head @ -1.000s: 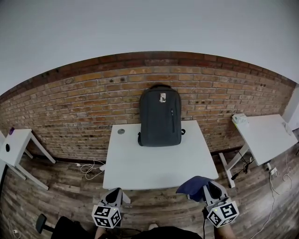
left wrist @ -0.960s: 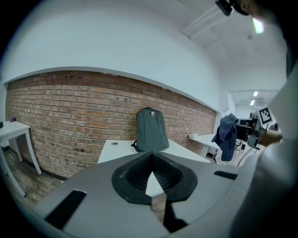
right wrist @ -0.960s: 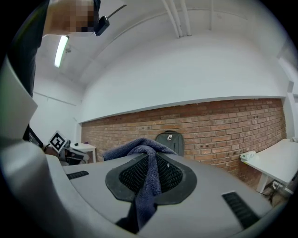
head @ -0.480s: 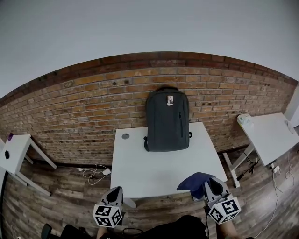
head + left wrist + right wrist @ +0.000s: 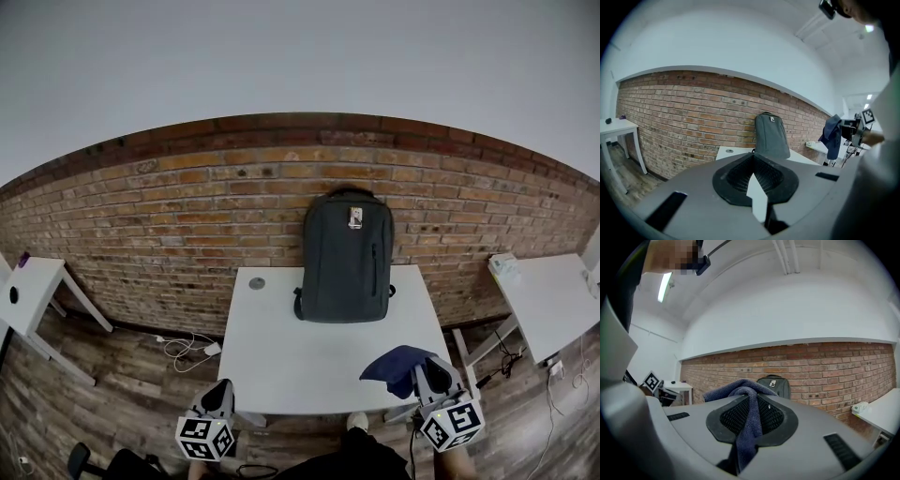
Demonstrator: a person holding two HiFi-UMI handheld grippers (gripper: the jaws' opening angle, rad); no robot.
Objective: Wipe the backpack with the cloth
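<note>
Pinching the blue cloth (image 5: 747, 420), the right gripper (image 5: 424, 373) is clamped tight. Left gripper (image 5: 218, 394) sits closed, empty; backpack (image 5: 347, 258) well ahead.

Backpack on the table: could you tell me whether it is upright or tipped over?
Upright: the backpack stands on the table, backed against the brick wall.

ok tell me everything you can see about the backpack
The backpack is dark grey and looks like smooth woven fabric. It stands upright at the back edge of the white table, its back against the brick wall. A carry loop sits on top, a small pale tag just under it, a vertical zip down its front, and bits of strap poke out low on both sides. It looks closed. Only table and wall touch it.
</note>
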